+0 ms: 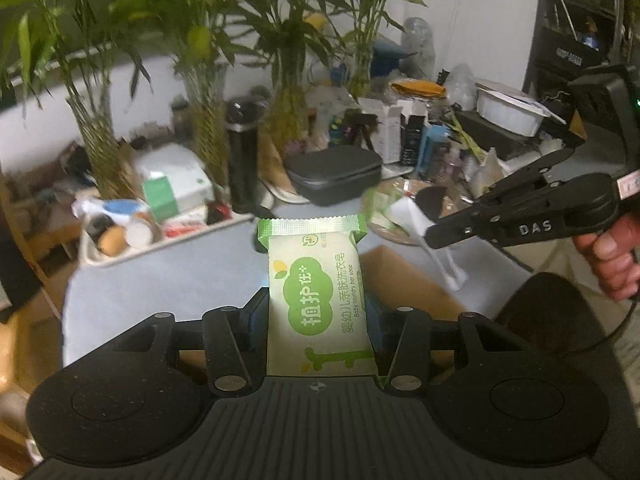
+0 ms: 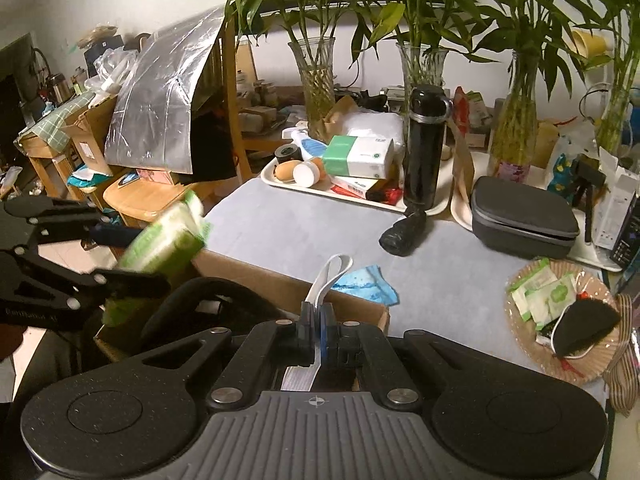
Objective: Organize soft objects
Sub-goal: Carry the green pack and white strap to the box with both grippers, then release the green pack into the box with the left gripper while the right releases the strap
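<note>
Mid-task, by my reading. Left gripper (image 1: 320, 308) pinches a green-and-white wrapped bar of laundry soap (image 1: 320, 300), held above the open brown cardboard box (image 2: 288, 280). Right gripper (image 2: 316, 320) has its fingers pressed together on a white flat strap (image 2: 326, 276), also over the box. Neither item is deposited yet. Left on the grey-blue tabletop (image 2: 288, 224): a blue crumpled cloth (image 2: 366, 282) and a black wrapped bundle (image 2: 402, 234). Room is cluttered; bamboo stalks in glass vases (image 2: 318, 80) behind.

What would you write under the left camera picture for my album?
The left gripper holds a green soap packet above the table, near a cardboard box.
</note>
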`<state>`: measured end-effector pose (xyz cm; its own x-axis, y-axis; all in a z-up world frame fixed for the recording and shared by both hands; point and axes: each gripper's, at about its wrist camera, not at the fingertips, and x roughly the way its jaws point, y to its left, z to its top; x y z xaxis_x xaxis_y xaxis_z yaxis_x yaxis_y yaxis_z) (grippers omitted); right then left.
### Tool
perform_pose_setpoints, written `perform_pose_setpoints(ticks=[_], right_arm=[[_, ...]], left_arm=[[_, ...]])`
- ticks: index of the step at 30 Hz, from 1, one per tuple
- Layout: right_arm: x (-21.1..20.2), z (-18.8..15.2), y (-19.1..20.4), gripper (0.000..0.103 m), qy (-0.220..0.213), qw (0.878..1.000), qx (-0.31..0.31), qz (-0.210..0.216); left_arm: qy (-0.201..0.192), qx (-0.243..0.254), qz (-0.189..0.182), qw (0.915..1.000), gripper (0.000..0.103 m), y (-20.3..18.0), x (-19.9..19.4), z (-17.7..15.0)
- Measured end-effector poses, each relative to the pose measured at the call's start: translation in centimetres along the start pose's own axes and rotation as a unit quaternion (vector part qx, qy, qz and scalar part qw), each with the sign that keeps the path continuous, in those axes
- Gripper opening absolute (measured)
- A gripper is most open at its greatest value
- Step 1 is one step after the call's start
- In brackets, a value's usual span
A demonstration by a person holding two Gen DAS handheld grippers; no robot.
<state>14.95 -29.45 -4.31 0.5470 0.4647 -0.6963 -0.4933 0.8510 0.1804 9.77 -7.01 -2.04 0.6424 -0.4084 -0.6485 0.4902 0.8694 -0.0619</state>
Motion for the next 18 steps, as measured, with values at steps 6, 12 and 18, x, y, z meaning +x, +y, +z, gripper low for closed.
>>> perform_pose_setpoints(ticks=[6, 12, 18], right_arm=[[-0.3, -0.6, -0.4, 0.005, 0.002, 1.000, 0.003, 0.001], [-0.6, -1.5, -0.7, 0.005, 0.007, 1.000, 0.013, 0.004], [-0.5, -1.9, -0.6, 0.005, 0.013, 1.000, 0.027, 0.008]], left_arm=[[0.016, -0.090, -0.049, 0.9946, 0.062, 0.1, 2.1, 1.1], [-0.022, -0.126, -0.072, 0.9891, 0.077, 1.4, 0.5, 1.5], [-0.033, -0.087, -0.019, 0.9955, 0.077, 1.8, -1.3, 0.6]])
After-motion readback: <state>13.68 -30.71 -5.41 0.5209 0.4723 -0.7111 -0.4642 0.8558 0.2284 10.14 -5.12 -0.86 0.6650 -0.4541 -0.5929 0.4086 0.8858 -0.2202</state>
